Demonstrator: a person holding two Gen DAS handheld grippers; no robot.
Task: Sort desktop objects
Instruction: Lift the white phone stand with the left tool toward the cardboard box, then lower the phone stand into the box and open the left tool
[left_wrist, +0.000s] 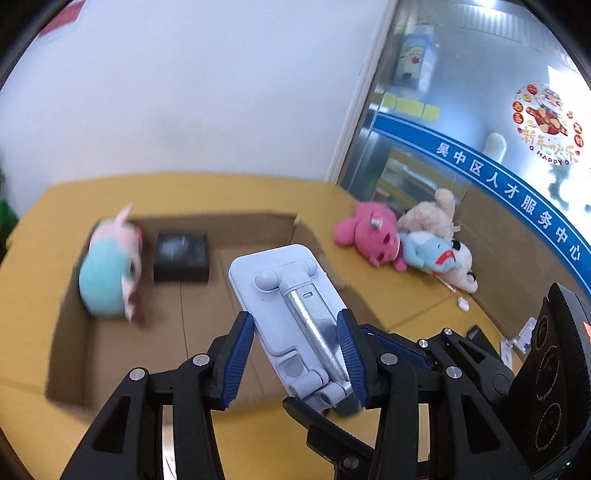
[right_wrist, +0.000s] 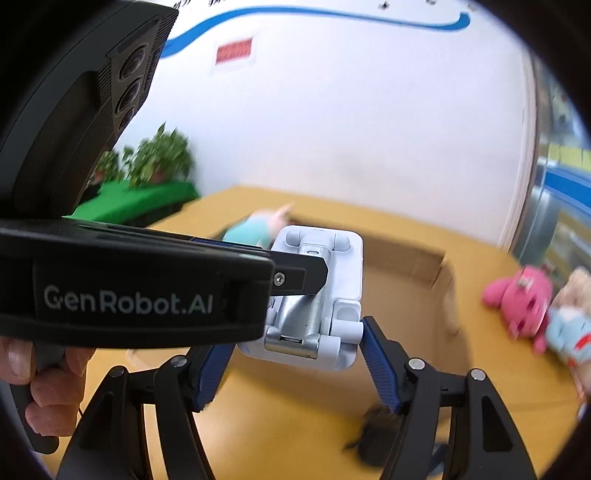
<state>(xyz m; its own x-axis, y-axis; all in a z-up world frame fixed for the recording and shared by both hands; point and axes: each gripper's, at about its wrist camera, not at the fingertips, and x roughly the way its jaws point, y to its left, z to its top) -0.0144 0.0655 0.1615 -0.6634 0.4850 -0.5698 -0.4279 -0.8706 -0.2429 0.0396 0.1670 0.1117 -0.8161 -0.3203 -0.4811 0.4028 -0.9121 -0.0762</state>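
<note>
A white folding phone stand with a silver arm (left_wrist: 291, 314) is held between my left gripper's (left_wrist: 301, 354) blue pads, above an open cardboard box (left_wrist: 258, 229). The box holds a pink and teal plush (left_wrist: 109, 266) and a black box (left_wrist: 181, 256). In the right wrist view the same stand (right_wrist: 321, 291) hangs in front of my right gripper (right_wrist: 299, 365), whose fingers are spread wide and do not touch it. The left gripper's body (right_wrist: 129, 284) crosses that view from the left.
The yellow table (left_wrist: 388, 295) carries a pile of plush toys at the right: pink (left_wrist: 369, 236), beige (left_wrist: 432, 214), blue and white (left_wrist: 439, 258). Small white items (left_wrist: 461, 303) lie near the right edge. A potted plant on a green cloth (right_wrist: 147, 184) stands at the far left.
</note>
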